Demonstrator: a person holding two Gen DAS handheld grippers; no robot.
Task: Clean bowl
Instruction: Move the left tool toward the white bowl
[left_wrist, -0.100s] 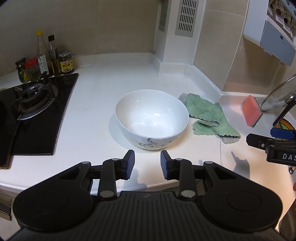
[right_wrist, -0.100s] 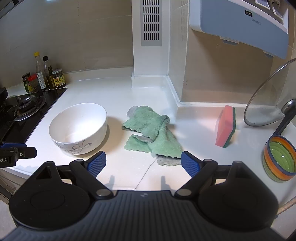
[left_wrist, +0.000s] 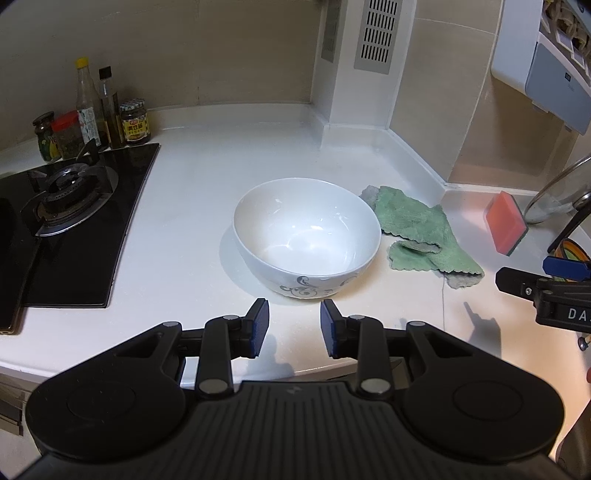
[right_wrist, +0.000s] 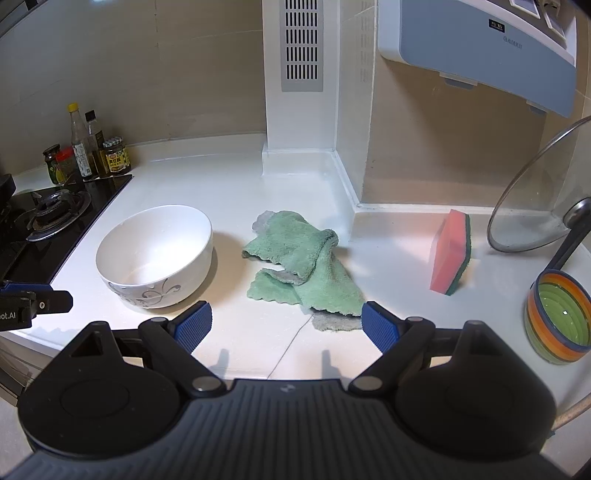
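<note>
White ceramic bowl with grey swirl pattern (left_wrist: 306, 236) sitting upright on the white countertop (left_wrist: 207, 177), just beside a crumpled green microfibre cloth (right_wrist: 306, 266). Left gripper (left_wrist: 294, 326) hovering right in front of the bowl, jaws parted a little, holding nothing. Right gripper (right_wrist: 286, 325) spread wide over the cloth's near edge, also empty. Pink-and-green sponge (right_wrist: 450, 254) standing on edge further right.
</note>
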